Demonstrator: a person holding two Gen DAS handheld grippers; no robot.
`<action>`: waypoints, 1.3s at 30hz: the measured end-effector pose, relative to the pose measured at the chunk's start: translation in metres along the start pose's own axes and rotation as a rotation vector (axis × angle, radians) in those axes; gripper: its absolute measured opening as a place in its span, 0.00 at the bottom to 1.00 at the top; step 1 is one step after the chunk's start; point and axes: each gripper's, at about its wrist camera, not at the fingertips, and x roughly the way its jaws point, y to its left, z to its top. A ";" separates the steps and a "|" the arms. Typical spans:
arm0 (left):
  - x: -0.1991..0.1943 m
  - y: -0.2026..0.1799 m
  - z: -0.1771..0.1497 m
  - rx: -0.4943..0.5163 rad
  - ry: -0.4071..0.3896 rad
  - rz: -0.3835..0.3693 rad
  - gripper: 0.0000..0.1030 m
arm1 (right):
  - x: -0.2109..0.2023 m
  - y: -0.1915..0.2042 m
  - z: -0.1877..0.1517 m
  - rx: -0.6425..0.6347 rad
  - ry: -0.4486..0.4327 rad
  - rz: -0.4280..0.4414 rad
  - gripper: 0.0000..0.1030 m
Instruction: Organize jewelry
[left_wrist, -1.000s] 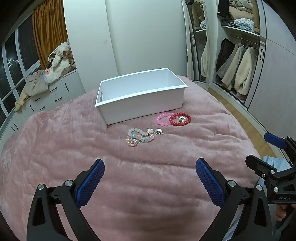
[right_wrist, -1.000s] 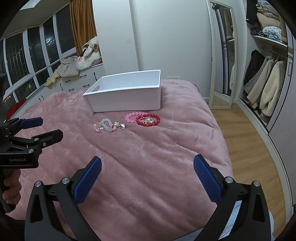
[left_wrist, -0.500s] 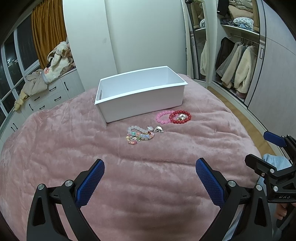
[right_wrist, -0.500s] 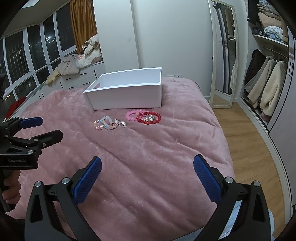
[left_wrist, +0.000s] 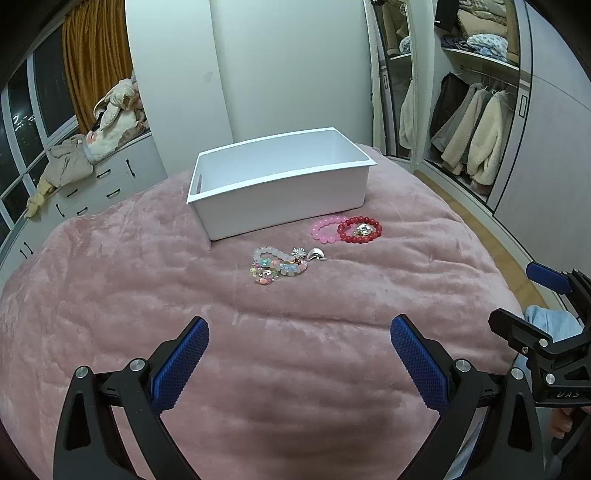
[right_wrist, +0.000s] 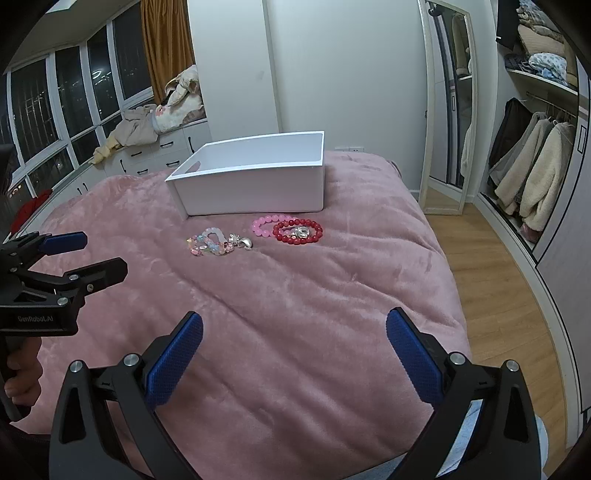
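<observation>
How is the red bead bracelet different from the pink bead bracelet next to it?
The red bead bracelet is dark and opaque and has a silver charm inside its ring; the pink bead bracelet is pale, glossy and shows no charm. The red one lies to the right and overlaps the pink one's edge. Both lie flat on the pink fleece blanket before the white plastic bin.

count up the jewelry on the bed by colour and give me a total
Red bracelet: 1
Pink bracelet: 1
Pale multicolour bracelets: a tangled cluster, about 2, count uncertain
Silver charms: about 2
Total: roughly 6, all on the blanket, none visibly in the white bin.
</observation>
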 end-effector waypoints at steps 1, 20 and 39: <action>0.000 0.000 0.000 -0.001 0.001 -0.003 0.97 | 0.001 0.000 -0.001 0.001 0.002 -0.001 0.95; 0.085 0.016 0.017 0.016 0.011 -0.102 0.96 | 0.088 -0.022 0.013 0.041 0.068 0.081 0.76; 0.198 0.042 0.048 0.043 0.090 -0.154 0.82 | 0.243 -0.058 0.072 0.209 0.170 0.187 0.45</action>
